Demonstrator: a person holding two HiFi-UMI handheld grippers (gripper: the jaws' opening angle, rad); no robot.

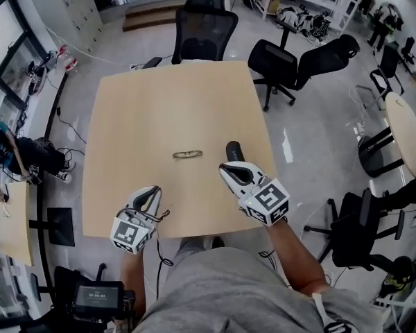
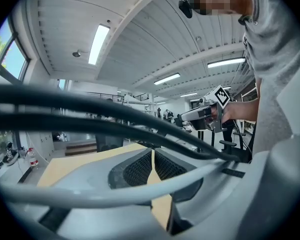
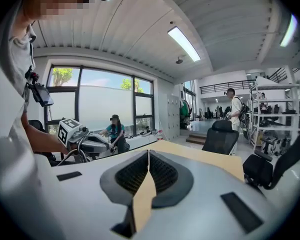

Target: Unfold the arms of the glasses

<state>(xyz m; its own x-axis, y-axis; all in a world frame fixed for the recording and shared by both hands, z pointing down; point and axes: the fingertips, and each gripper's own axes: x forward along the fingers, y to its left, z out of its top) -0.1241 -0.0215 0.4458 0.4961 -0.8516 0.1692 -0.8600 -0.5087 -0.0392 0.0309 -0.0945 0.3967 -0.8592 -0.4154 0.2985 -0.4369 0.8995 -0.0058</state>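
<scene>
Approach step: the glasses (image 1: 187,154) lie on the desk (image 1: 125,116), apparently folded. The right gripper (image 1: 233,149) is just right of them and the left gripper (image 1: 148,195) well nearer. Both have fingers pressed together, empty, and must spread next.

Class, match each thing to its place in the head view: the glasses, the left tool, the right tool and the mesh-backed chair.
Things:
1. glasses
2. left tool
3. right tool
4. mesh-backed chair

Places:
A. beyond the far edge of the table
B. middle of the table
C. near edge, left of the glasses
D. just right of the glasses

Pairs: 1-B, 2-C, 3-D, 4-A
</scene>
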